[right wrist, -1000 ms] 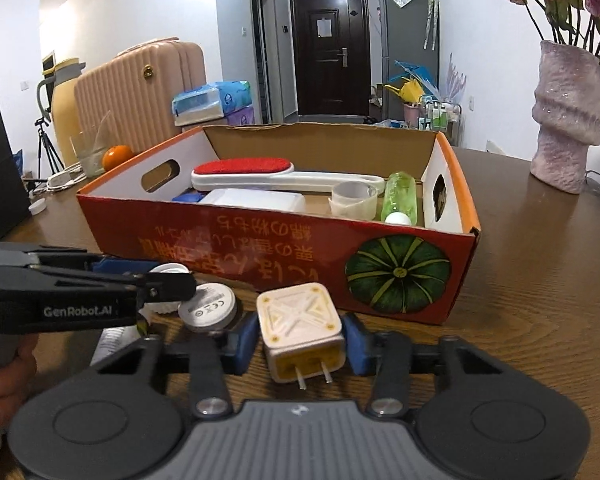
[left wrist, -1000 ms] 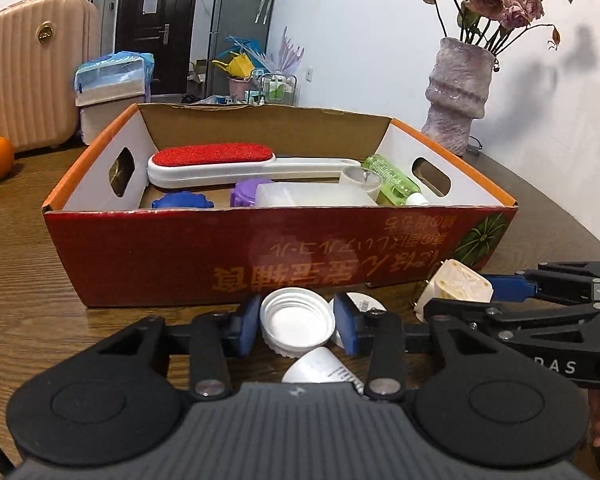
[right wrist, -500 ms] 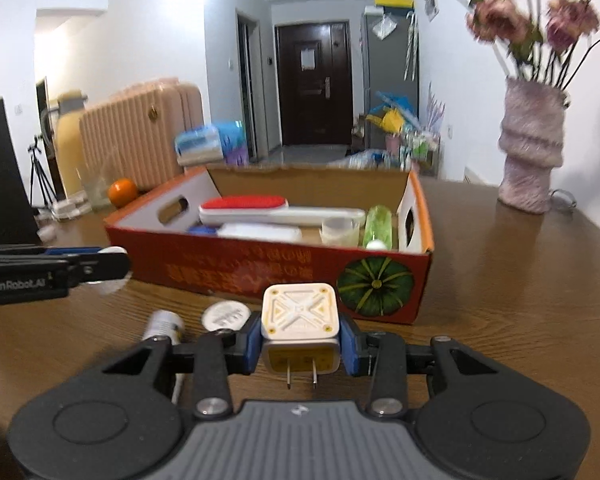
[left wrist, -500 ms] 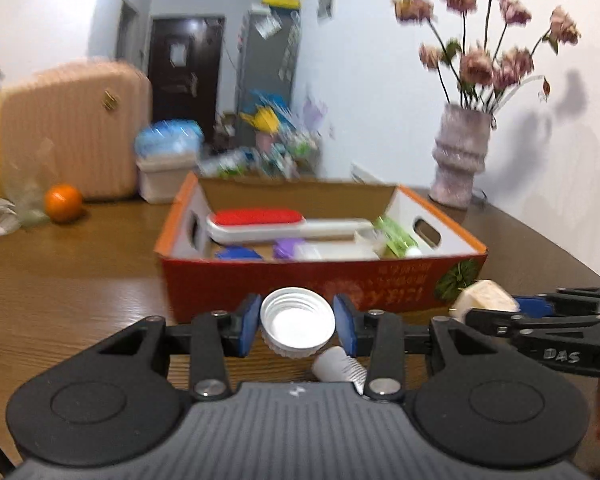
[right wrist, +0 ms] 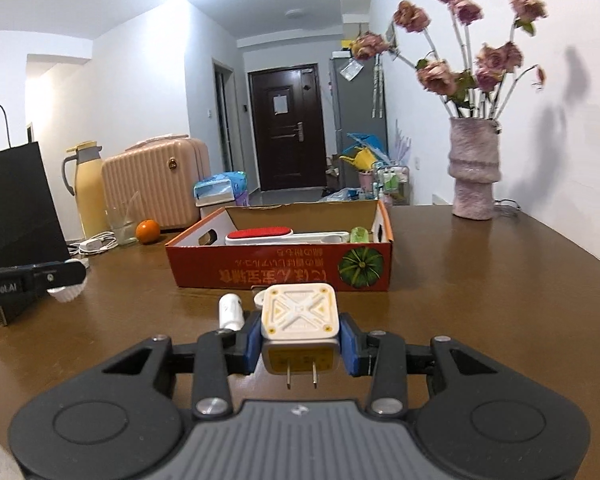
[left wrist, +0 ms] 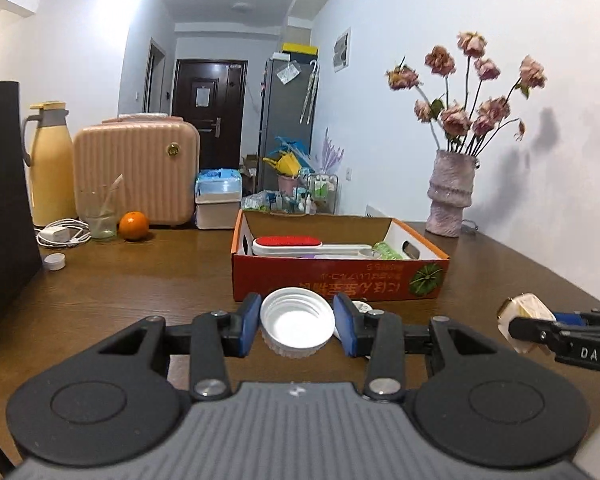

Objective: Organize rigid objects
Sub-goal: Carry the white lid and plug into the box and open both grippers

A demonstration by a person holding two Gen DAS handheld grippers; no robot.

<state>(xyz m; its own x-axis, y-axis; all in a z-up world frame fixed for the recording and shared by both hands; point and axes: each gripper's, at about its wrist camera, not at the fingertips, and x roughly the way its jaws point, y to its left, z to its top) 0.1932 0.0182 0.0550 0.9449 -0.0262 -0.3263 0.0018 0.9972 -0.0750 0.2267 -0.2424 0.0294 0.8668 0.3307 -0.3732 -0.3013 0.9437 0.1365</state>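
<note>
Your left claw (left wrist: 297, 330) is clamped on a white jar lid (left wrist: 297, 327), its hollow side facing the camera, held above the desk (left wrist: 140, 280). Your right claw (right wrist: 299, 338) pinches a white plug adapter (right wrist: 299, 322) by its sides, prongs pointing back at the lens. Just beyond it, a small white bottle (right wrist: 231, 312) lies on the desk. Farther on sits the orange cardboard box (right wrist: 280, 270), holding a red-topped brush (right wrist: 259, 235) and a green bottle (right wrist: 358, 235). Behind, to the right, stands a vase of flowers (right wrist: 474, 168).
</note>
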